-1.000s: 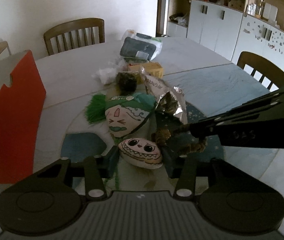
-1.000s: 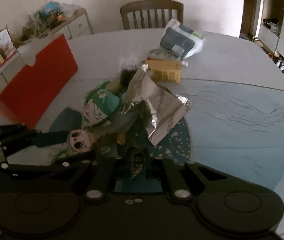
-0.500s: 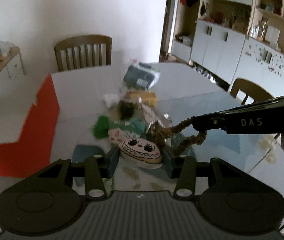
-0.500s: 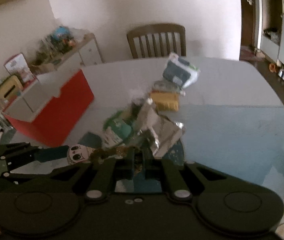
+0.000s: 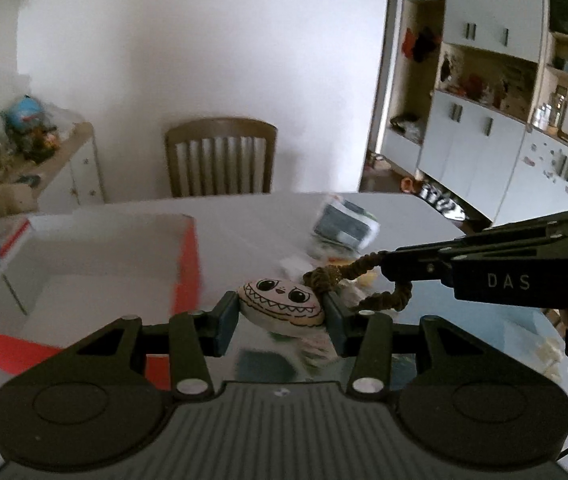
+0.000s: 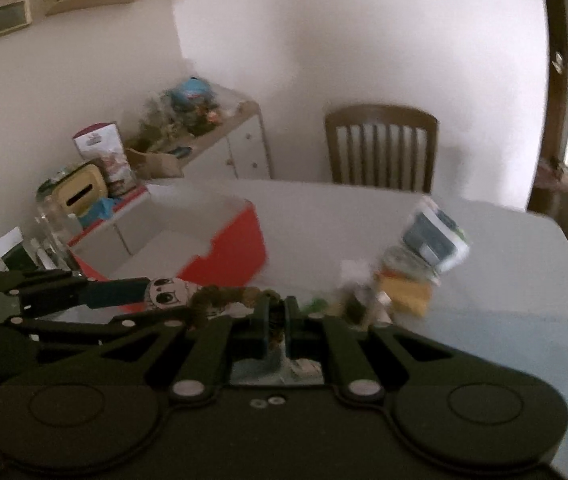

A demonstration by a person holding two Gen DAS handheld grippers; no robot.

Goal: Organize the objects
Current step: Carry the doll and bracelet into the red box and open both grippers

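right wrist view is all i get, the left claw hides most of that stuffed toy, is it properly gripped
Observer: Yes. The left wrist view shows the left claw with its two pads pressed on opposite sides of the stuffed toy, toothy face toward the camera.
Operator: and what am i pinching, one strand or two
Observer: Two, it appears. The braided cord leaves the toy's top as a loop, and both strands run into the tip of the right claw.

Grinning cream plush toy [image 5: 279,302], brown cord [image 5: 358,276]
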